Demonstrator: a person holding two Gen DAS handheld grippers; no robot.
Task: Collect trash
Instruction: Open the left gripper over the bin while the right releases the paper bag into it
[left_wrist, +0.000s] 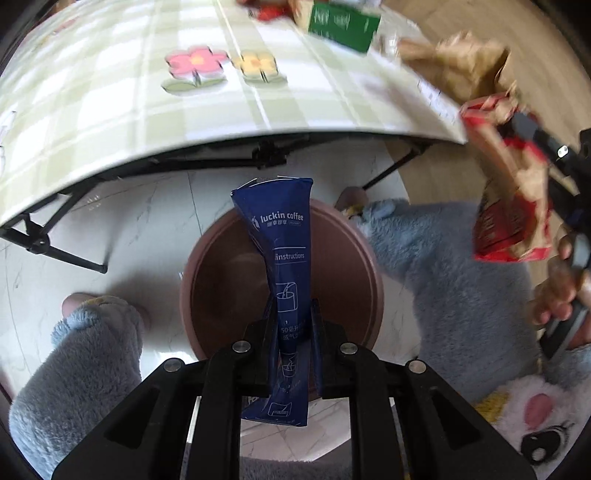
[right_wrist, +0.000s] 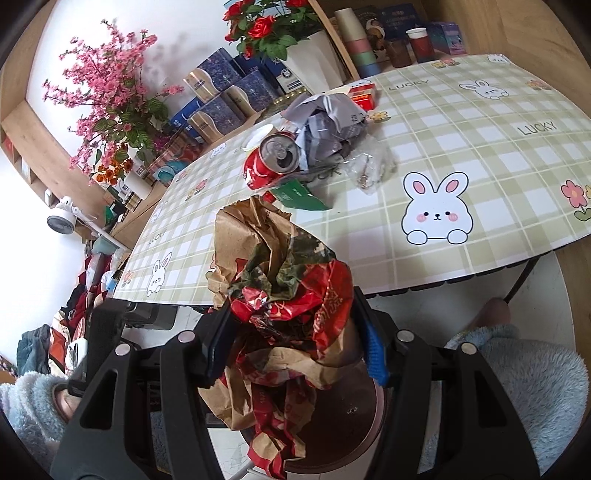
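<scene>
left claw (left_wrist: 293, 328): clamped on a flat dark-blue luckin coffee sachet (left_wrist: 284, 258), right over the round brown plastic bin (left_wrist: 207, 288)
right claw (right_wrist: 291, 339): squeezing a crumpled red-and-brown paper wrapper (right_wrist: 284, 314), above that bin too
table (right_wrist: 480, 147): green plaid cloth, still holding a red soda can (right_wrist: 271, 160), grey crumpled bag (right_wrist: 328, 125), green card (right_wrist: 299, 195)

The round brown plastic bin (left_wrist: 229, 291) on the white floor gapes open and unblocked beneath the checked green tablecloth's edge (left_wrist: 258, 125), hemmed by fuzzy blue-clad legs (left_wrist: 443, 266) either side, while a red soda can (right_wrist: 275, 157), crumpled grey wrapper (right_wrist: 328, 125) and green card (right_wrist: 299, 195) crowd the tabletop's middle.
</scene>
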